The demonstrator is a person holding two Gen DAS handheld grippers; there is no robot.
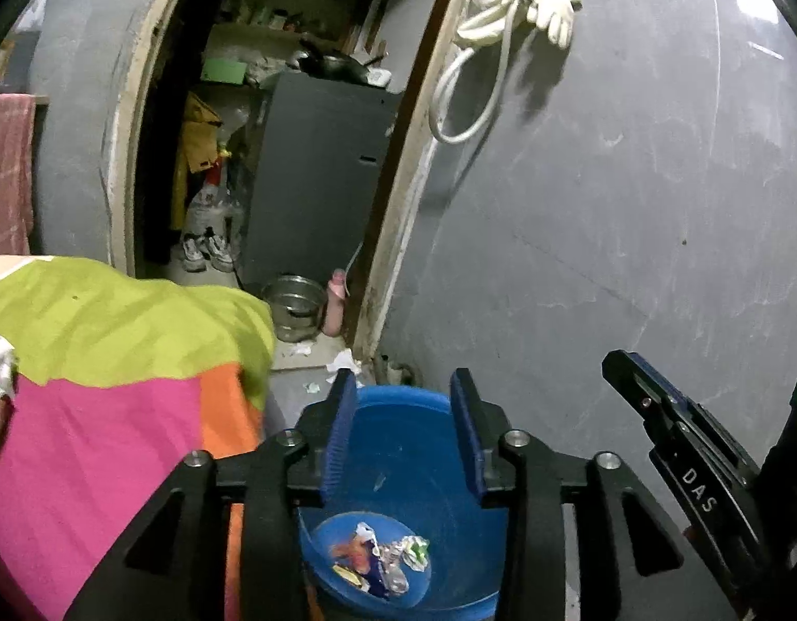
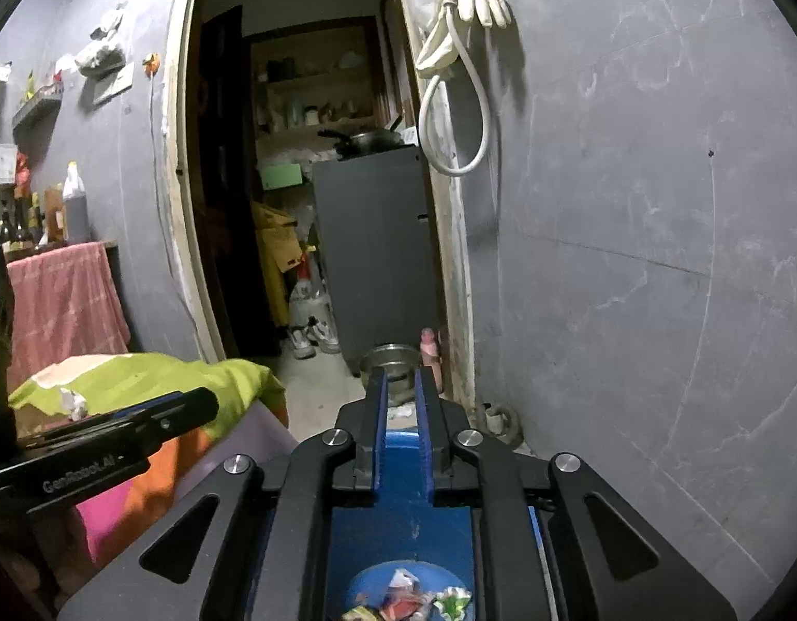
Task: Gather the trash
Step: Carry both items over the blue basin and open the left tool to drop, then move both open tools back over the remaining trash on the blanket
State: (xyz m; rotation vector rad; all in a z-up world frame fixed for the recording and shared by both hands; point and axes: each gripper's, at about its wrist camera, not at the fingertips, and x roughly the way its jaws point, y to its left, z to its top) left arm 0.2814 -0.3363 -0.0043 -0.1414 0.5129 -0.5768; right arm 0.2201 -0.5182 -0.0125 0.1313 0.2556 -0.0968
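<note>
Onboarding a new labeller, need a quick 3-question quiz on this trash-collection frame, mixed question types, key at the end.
1. True or false: the left gripper holds a wrapper between its fingers.
2. Multiple choice: the crumpled wrappers lie A) on the green cloth, B) at the bottom of the blue bucket, C) in the steel pot by the doorway.
3. Fill in: on the grey wall, above the looped hose, hangs a white ____.

Key
1. False: both grippers, the right gripper too, are open and empty above the bucket.
2. B
3. glove
</note>
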